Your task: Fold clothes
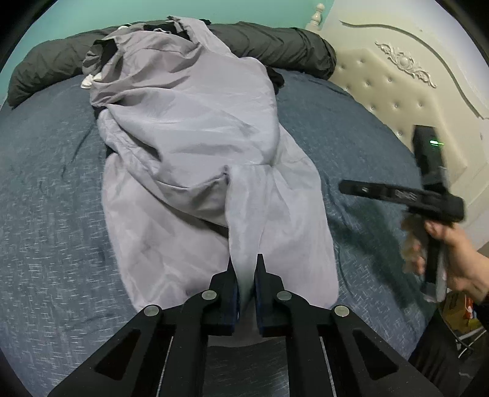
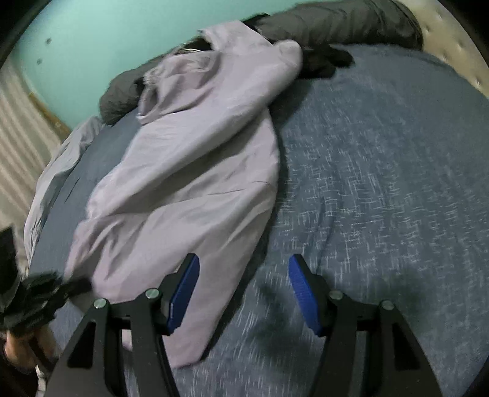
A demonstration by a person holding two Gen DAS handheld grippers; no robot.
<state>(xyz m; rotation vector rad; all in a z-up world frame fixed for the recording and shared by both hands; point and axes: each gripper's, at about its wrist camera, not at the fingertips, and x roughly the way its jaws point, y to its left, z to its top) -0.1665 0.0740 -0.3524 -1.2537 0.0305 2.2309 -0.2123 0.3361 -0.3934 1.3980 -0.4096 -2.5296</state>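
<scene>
The left tool [image 1: 244,268] is pinched on a raised ridge of the garment [image 1: 195,146], a pale lilac piece of cloth gathered up between its blue pads. The right tool [image 2: 244,293] stands spread with nothing between its pads; its left finger [image 2: 183,296] hangs over the garment's near corner and its right finger over bare bedspread [image 2: 382,183]. In the left wrist view that tool is a blur at the right, gripped by a hand [image 1: 452,253]. The garment lies rumpled along the middle of the bed, on the blue flecked bedspread, running from the tools toward the far edge. Beyond it a dark blanket [image 1: 275,42] is bunched against the teal wall [image 1: 91,15]. A cream tufted headboard [image 1: 397,85] rises at the right.
</scene>
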